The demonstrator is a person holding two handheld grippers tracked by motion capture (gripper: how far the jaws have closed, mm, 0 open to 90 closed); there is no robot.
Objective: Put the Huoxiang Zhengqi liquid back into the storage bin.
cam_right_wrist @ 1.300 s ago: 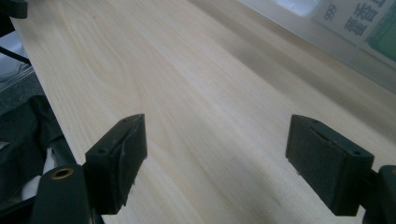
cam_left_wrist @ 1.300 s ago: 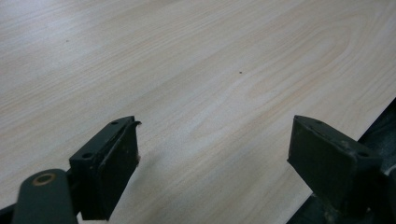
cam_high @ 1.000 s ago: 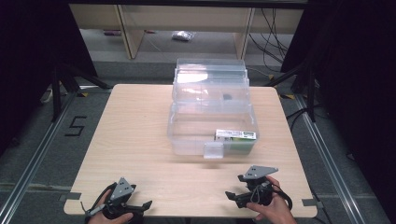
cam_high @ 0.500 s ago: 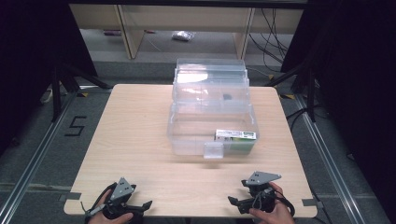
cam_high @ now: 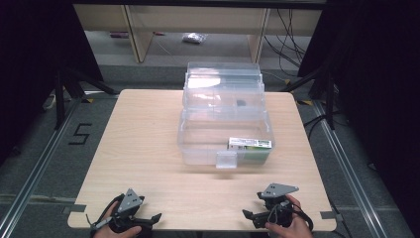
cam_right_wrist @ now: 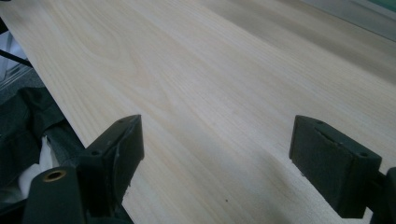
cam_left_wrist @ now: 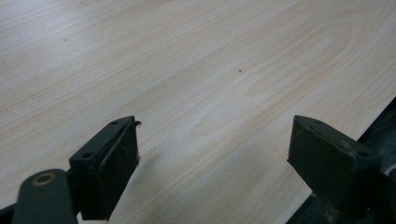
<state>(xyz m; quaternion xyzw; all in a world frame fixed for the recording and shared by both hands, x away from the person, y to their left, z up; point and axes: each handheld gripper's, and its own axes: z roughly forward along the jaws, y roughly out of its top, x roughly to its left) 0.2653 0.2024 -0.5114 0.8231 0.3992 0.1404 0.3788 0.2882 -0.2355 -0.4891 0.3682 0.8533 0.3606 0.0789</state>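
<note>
Compared with the earlier high views, right gripper [cam_high: 249, 214] sits lower and nearer the front edge of the light wooden table [cam_high: 143, 134]; its jaws have just been opening, with nothing between them. Left gripper [cam_high: 153, 218] is unchanged at the front left corner, as is the box.

Right gripper view: both black jaws stand wide apart over bare wood grain, nothing between the pads [cam_right_wrist: 327, 154]. The table's edge and dark cloth show at the left of that view. The gripper is held in the person's right hand [cam_high: 289, 225].

Left gripper view: jaws likewise well apart, bare tabletop between them, pads [cam_left_wrist: 119, 154] touching nothing. The gripper is held in the left hand [cam_high: 116, 229].

Clear plastic tiered storage box [cam_high: 223, 116] stands at the middle of the table, towards the far side, well apart from both grippers. Its stepped trays are spread open towards the back. Inside the lowest compartment, at the front right, lies a small green-and-white carton [cam_high: 250, 145]. A small clear latch tab [cam_high: 226, 159] hangs at the middle of the front wall.
</note>
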